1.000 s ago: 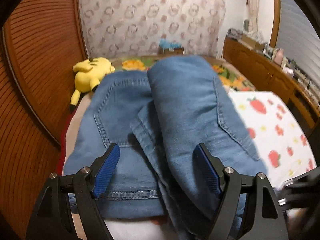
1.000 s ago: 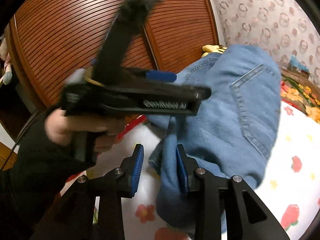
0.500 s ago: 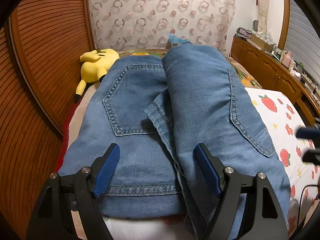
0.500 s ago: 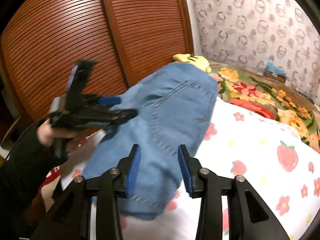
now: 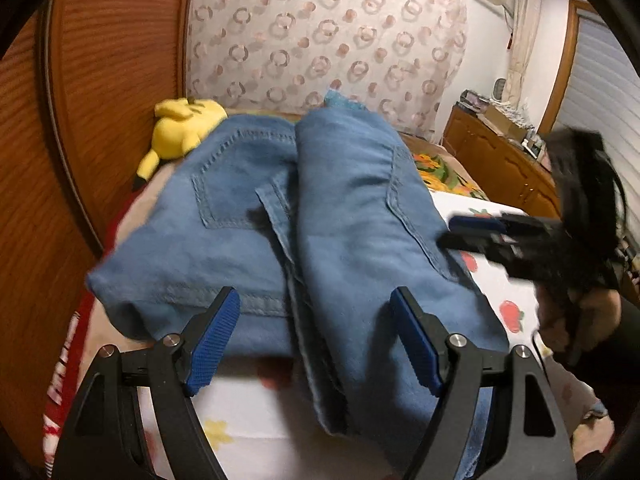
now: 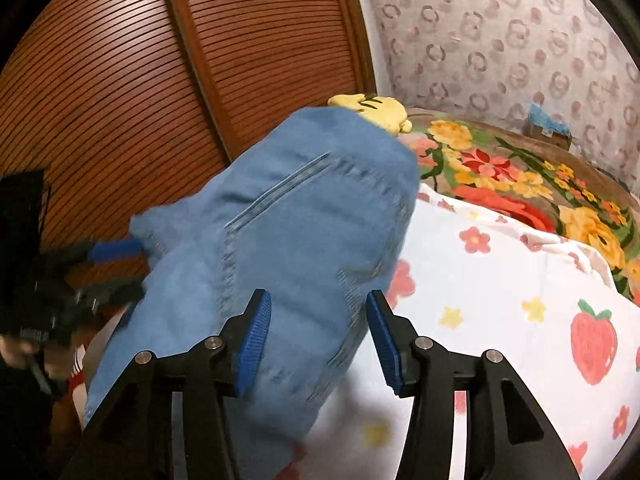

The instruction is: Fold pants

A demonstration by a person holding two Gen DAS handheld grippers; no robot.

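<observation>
Lying folded lengthwise on the strawberry-print bed sheet [image 6: 500, 280], the blue denim pants [image 5: 340, 220] await crosswise folds; left gripper [image 5: 316, 340] open, right gripper [image 6: 316, 336] opening, both empty.

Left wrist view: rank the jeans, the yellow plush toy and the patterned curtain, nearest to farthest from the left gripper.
1. jeans: on the bed, right under the left gripper.
2. yellow plush toy: far left, beyond the jeans.
3. patterned curtain: at the back.

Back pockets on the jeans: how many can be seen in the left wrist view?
2. One back pocket is on the flat left half of the jeans; the other is on the raised right half. Any others would be hidden underneath.
</observation>
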